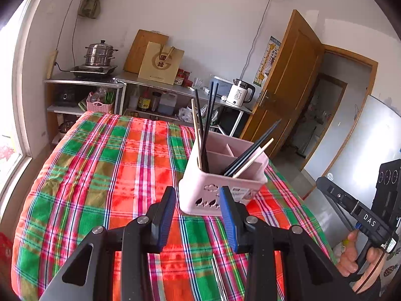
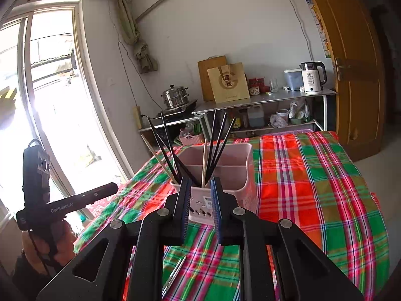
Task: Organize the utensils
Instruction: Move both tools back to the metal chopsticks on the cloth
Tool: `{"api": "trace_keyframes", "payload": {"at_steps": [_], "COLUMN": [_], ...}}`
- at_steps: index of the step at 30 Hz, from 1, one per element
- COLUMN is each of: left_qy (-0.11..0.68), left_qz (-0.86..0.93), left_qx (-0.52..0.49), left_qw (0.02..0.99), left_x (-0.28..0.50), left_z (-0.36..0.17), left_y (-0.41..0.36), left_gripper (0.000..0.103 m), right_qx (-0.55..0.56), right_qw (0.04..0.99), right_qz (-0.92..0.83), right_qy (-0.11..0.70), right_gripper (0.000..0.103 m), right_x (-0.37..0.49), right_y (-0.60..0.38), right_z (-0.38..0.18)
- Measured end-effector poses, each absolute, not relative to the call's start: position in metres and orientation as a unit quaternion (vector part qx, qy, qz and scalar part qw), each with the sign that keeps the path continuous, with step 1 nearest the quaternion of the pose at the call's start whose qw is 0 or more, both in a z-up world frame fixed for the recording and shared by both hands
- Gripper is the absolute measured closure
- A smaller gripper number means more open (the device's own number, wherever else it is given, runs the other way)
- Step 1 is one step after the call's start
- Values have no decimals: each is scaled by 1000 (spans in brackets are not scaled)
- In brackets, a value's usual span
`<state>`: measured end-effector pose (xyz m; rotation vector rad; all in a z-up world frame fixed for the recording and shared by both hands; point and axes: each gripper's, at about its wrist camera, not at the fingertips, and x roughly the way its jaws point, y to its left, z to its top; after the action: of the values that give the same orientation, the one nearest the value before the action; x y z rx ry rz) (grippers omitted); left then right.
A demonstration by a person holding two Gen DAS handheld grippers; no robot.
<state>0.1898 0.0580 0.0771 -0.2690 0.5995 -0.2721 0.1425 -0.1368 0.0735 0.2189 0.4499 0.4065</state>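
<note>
Two hand-held grippers hovered over the plaid-covered desk (image 1: pixel 100 175), each with nothing between its blue pads. The left hand-held gripper (image 1: pixel 198 215) stood with its jaws moderately apart, the gap framing the near wall of a pink utensil holder (image 1: pixel 225 188) just beyond the fingertips, not touching it as far as the view showed. The right hand-held gripper (image 2: pixel 200 208) had a narrower gap, also empty, and pointed at the same holder from its other side. The holder stood upright on the cloth, divided into compartments: one end compartment held several black chopsticks (image 1: pixel 206 125) and a pale wooden one standing nearly straight, while another group of black chopsticks with a pale one (image 1: pixel 253 150) leaned outward over the rim at the opposite end. A slim metal utensil (image 2: pixel 174 276) lay flat on the cloth beneath the grippers, nearer than the holder. A person's hand (image 1: pixel 351 255) gripped the handle of the right tool at the desk's edge. Beyond the desk, metal shelving (image 2: pixel 263 100) carried a steamer pot (image 1: pixel 100 54), a paper bag (image 1: pixel 161 62) and a white kettle (image 1: pixel 240 92).
</note>
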Motion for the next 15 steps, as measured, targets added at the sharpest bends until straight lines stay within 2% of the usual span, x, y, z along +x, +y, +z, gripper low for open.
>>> {"api": "trace_keyframes", "payload": {"at_steps": [15], "left_qy": [386], "left_qz": [-149], "left_qx": [-81], "left_qw": [907], "left_x": [130], "left_z": [-4], "left_y": [27], "left_gripper": [67], "right_qx": [115], "right_qw": [924], "right_qz": [209], "right_qy": [300], "right_gripper": [86], "right_x": [91], "right_y": [-142], "right_z": [1]}}
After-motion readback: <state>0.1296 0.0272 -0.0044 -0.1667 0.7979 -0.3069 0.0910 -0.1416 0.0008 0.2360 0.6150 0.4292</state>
